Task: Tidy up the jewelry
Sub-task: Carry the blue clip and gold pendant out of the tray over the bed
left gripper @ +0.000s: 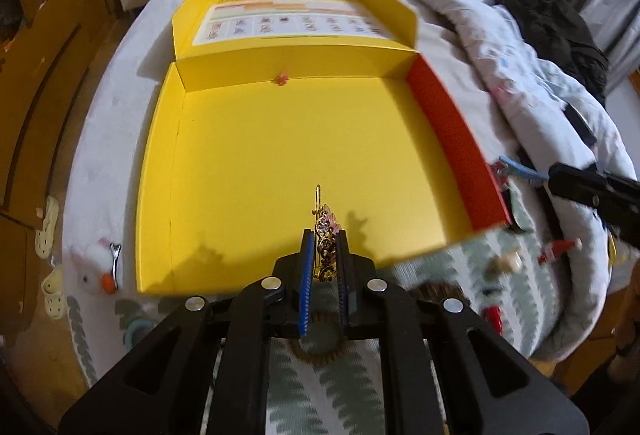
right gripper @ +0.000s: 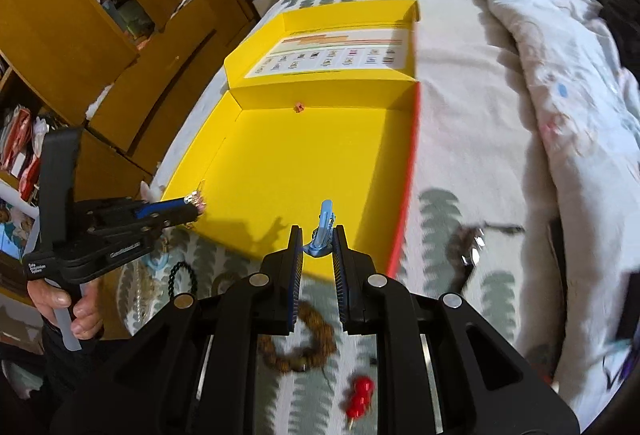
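The left claw (left gripper: 325, 235) pinches a gold, gem-studded hair clip (left gripper: 325, 231) above the open yellow cardboard box (left gripper: 260, 139) on the bed. The right claw (right gripper: 318, 235) pinches a light-blue plastic clip (right gripper: 323, 231) — over the box's near edge.

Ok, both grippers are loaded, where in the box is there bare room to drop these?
Nearly the whole yellow box floor is bare, from the near edge to the red wall. Only a small orange piece sits at the back fold. The bedspread in front is crowded: brown bead bracelet, red clip.
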`<control>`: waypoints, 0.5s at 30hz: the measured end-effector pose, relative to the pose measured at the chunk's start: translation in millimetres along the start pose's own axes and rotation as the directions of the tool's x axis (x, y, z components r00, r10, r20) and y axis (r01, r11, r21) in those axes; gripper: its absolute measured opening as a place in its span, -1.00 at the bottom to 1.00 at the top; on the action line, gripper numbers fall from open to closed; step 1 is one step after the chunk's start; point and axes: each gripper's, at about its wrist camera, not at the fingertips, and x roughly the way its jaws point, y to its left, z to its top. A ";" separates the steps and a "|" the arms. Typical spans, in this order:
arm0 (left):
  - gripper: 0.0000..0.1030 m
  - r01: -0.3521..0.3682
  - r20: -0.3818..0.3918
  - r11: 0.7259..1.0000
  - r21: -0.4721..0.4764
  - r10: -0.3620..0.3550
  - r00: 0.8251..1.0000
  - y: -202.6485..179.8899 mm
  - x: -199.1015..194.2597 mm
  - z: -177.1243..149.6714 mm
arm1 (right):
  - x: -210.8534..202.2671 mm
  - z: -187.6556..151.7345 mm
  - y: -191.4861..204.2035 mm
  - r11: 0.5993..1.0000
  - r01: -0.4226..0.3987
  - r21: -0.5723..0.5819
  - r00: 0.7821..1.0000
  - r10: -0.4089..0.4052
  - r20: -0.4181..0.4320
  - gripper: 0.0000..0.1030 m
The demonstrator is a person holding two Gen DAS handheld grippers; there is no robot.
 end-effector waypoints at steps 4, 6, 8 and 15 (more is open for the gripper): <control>-0.80 0.008 0.011 0.999 0.036 -0.009 1.000 -16.6 -12.5 -24.1 | -28.6 -26.0 -6.6 0.999 0.026 0.019 0.999 -0.026 0.021 -0.68; -0.80 0.025 0.013 0.998 0.056 -0.026 1.000 -25.6 -18.2 -36.7 | -43.1 -41.1 -13.0 0.999 0.029 0.040 0.999 -0.031 0.034 -0.68; -0.80 0.036 0.012 0.997 0.070 -0.037 0.999 -31.1 -20.8 -48.8 | -50.9 -56.0 -20.4 0.997 0.032 0.063 0.999 -0.034 0.041 -0.68; -0.80 0.024 -0.076 0.996 0.090 -0.017 0.997 -43.3 3.0 -92.5 | -51.0 -112.8 -40.1 0.989 0.056 0.134 0.998 -0.057 0.009 -0.68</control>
